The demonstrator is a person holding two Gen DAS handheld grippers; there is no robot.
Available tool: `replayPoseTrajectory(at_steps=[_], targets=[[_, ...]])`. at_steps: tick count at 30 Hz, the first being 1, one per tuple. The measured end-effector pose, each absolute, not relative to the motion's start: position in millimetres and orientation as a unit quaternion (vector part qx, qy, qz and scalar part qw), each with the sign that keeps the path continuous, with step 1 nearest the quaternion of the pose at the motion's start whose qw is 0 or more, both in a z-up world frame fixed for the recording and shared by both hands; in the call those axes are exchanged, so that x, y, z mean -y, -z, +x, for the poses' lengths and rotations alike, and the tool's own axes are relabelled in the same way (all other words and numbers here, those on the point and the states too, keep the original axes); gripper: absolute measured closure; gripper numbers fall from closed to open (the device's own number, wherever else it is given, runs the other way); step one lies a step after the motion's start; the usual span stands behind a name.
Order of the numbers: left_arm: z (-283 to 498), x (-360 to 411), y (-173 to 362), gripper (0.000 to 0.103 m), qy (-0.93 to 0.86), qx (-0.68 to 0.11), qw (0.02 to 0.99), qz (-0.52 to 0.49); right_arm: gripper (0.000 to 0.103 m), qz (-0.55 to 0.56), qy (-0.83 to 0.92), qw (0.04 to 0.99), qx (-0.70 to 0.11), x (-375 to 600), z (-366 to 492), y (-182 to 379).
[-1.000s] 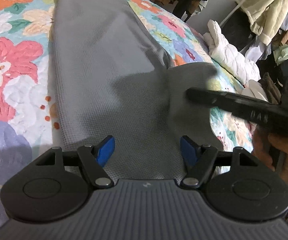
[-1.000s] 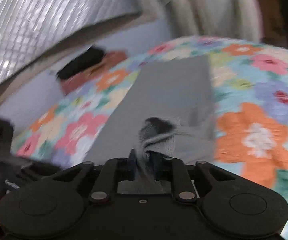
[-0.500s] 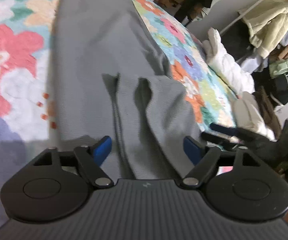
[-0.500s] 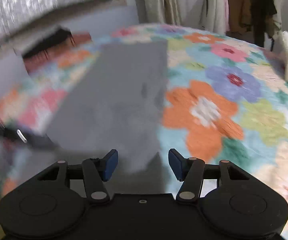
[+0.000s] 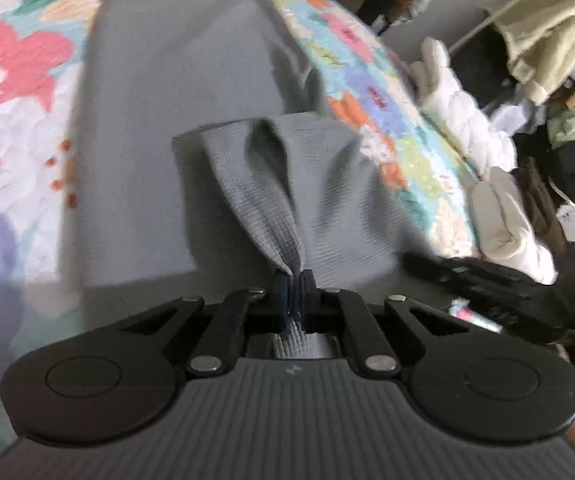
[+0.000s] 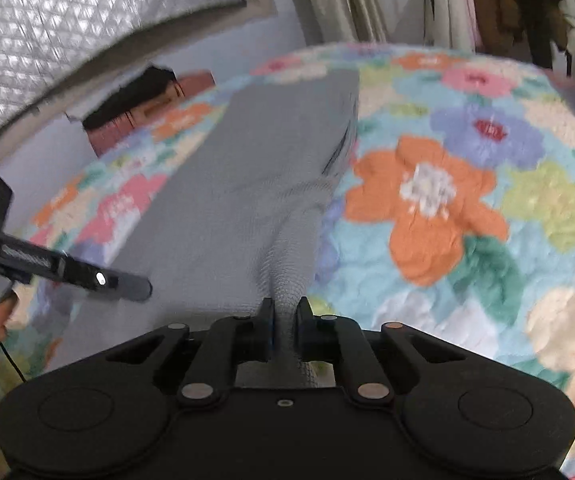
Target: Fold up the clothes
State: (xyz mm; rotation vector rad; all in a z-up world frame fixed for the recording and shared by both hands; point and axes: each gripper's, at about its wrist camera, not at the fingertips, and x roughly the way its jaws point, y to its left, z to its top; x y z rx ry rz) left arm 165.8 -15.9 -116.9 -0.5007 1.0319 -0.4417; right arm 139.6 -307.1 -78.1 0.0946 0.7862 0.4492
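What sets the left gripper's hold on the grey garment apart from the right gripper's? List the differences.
The left gripper pinches a folded flap lifted over the grey garment; the right gripper pinches a bunched ridge at the edge beside the floral bedspread. The left's fold opens wide; the right's stays narrow. Both are shut on the cloth.

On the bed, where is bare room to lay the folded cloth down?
Bare quilt lies right of the grey cloth, and a strip on its other side. The bed's edge by the white jacket is crowded.
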Motion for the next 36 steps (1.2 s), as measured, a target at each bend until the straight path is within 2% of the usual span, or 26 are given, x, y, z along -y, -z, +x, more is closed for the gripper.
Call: replayPoseTrajectory(at_steps=[4, 7, 8, 9, 10, 11, 13, 15, 17, 18, 25, 26, 27, 30, 33, 36], targets=[[166, 25, 140, 0.097, 0.191, -0.506, 0.812, -0.218, 0.093, 0.040, -0.203, 0.893, -0.400, 309, 142, 93], [164, 26, 126, 0.091, 0.192, -0.501, 0.821, -0.193, 0.092, 0.034, -0.196, 0.894, -0.401, 307, 141, 100], [161, 25, 116, 0.085, 0.184, -0.498, 0.829, -0.174, 0.084, 0.040, -0.196, 0.894, -0.400, 309, 140, 98], [157, 24, 107, 0.072, 0.175, -0.496, 0.837, -0.152, 0.083, 0.047, -0.198, 0.893, -0.402, 311, 139, 97], [151, 20, 100, 0.065, 0.169, -0.495, 0.842, -0.134, 0.080, 0.056, -0.203, 0.889, -0.407, 315, 137, 96], [145, 17, 93, 0.059, 0.162, -0.494, 0.846, -0.116, 0.068, 0.066, -0.207, 0.884, -0.413, 318, 136, 95], [138, 5, 90, 0.059, 0.162, -0.503, 0.842, -0.110, 0.057, 0.092, -0.210, 0.872, -0.432, 324, 134, 94], [135, -10, 96, 0.059, 0.158, -0.525, 0.828, -0.119, 0.056, 0.114, -0.216, 0.861, -0.445, 327, 130, 91], [130, -24, 106, 0.059, 0.148, -0.543, 0.816, -0.134, 0.046, 0.123, -0.226, 0.860, -0.442, 327, 124, 88], [129, -29, 111, 0.059, 0.147, -0.549, 0.810, -0.142, 0.044, 0.124, -0.228, 0.859, -0.442, 327, 122, 88], [111, -40, 136, 0.054, 0.148, -0.578, 0.773, -0.216, 0.042, 0.183, -0.231, 0.828, -0.477, 343, 123, 109], [110, -37, 136, 0.048, 0.149, -0.588, 0.766, -0.215, 0.042, 0.197, -0.235, 0.821, -0.481, 346, 123, 113], [110, -33, 138, 0.037, 0.147, -0.602, 0.754, -0.219, 0.042, 0.212, -0.241, 0.814, -0.484, 349, 122, 117], [114, -23, 141, 0.017, 0.146, -0.608, 0.746, -0.229, 0.039, 0.264, -0.248, 0.790, -0.494, 358, 123, 129], [111, -24, 142, 0.016, 0.145, -0.602, 0.748, -0.238, 0.038, 0.330, -0.246, 0.753, -0.514, 364, 121, 143], [108, -32, 141, 0.016, 0.143, -0.595, 0.752, -0.247, 0.038, 0.337, -0.252, 0.746, -0.516, 364, 112, 146]])
